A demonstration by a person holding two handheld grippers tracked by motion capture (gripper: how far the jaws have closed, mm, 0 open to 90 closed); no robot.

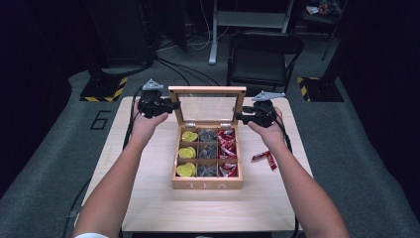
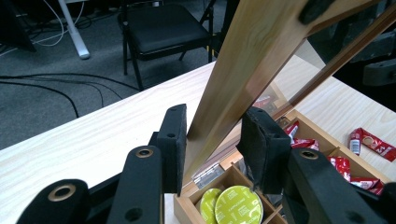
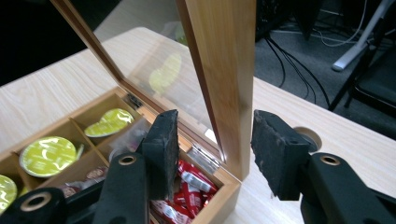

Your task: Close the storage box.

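- Now: glass-paned wooden lid (image 1: 207, 106) of the compartmented wooden tea box (image 1: 207, 184) stands upright at the light wooden table's (image 1: 148, 198) centre.
- Left gripper (image 1: 173, 105) pinches the lid's edge.
- Right gripper (image 1: 241, 117) straddles the other edge, pads apart from the wood.
- Step: likely lid handling; next needs a steady swing.

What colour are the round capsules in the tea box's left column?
Yellow-green lids on the capsules; clearest in the right gripper view, inside the wooden tea box.
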